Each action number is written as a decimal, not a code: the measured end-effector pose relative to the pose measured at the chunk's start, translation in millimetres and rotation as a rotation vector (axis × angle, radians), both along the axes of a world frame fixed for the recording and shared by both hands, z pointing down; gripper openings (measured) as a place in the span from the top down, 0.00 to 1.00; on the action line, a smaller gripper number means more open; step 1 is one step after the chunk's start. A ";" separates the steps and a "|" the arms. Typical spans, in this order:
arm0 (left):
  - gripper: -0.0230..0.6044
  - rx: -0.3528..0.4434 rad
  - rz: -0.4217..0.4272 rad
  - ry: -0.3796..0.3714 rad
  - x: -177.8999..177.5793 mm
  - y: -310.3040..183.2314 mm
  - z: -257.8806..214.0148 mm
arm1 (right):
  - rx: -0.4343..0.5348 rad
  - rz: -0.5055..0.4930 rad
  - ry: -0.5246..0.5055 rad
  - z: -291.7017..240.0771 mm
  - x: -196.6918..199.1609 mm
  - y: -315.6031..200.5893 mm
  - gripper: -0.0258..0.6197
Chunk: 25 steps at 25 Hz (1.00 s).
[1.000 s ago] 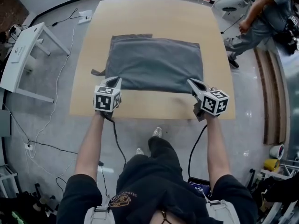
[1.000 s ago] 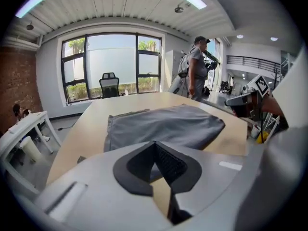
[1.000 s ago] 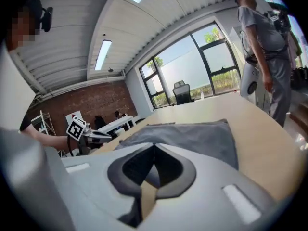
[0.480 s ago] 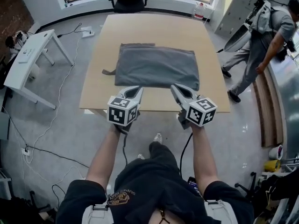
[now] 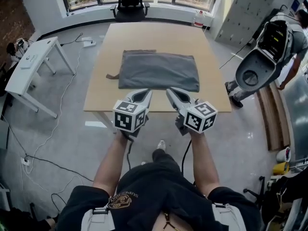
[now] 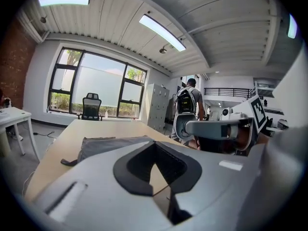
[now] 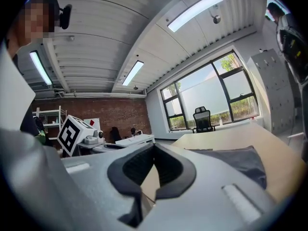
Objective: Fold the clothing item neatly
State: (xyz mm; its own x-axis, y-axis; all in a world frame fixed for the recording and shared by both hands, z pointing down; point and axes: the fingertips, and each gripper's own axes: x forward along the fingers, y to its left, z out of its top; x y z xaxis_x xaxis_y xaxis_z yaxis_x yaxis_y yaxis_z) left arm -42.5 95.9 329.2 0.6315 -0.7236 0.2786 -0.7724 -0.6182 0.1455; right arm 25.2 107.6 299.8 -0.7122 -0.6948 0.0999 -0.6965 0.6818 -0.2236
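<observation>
Head view, bench scene, 2 hand-held tools and 1 garment.

Item 1: left gripper (image 5: 142, 92), marker cube toward the person, tips pointing across the table (image 5: 159, 32). Left gripper view shows its jaws (image 6: 154, 147) closed together, with nothing between them.

Item 2: right gripper (image 5: 172, 90), just beside the left gripper at the same reach, the 2 noses angled slightly toward each other. Right gripper view shows its jaws (image 7: 154, 148) closed together and empty.

Item 3: clothing item (image 5: 159, 70), grey, folded into a flat rectangle. It lies on the tabletop ahead of both sets of tips and apart from them, low in each gripper view, so both tools are held above it. It spans wider than the pair of grippers. A short dark strap (image 5: 112, 76) sticks out from its edge on the left gripper's side.

Item 4: office chair (image 5: 131, 1), beyond the table's far edge, straight ahead of the tools.

Item 5: white side table (image 5: 29, 61), on the floor well out to the left gripper's side.

Item 6: person wearing a backpack rig (image 5: 269, 47), standing well out to the right gripper's side.
</observation>
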 end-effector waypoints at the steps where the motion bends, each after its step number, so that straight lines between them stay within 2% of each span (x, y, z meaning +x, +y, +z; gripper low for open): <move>1: 0.95 0.009 0.001 -0.002 1.1 2.1 -5.0 | 0.009 0.003 -0.002 -5.2 0.8 2.0 0.96; 10: 0.95 0.079 0.013 -0.003 9.6 14.1 -40.7 | 0.050 0.026 -0.002 -31.7 10.0 13.4 0.96; 25: 0.95 0.136 0.012 -0.010 12.6 28.0 -60.3 | 0.102 0.014 0.003 -48.3 8.0 28.0 0.96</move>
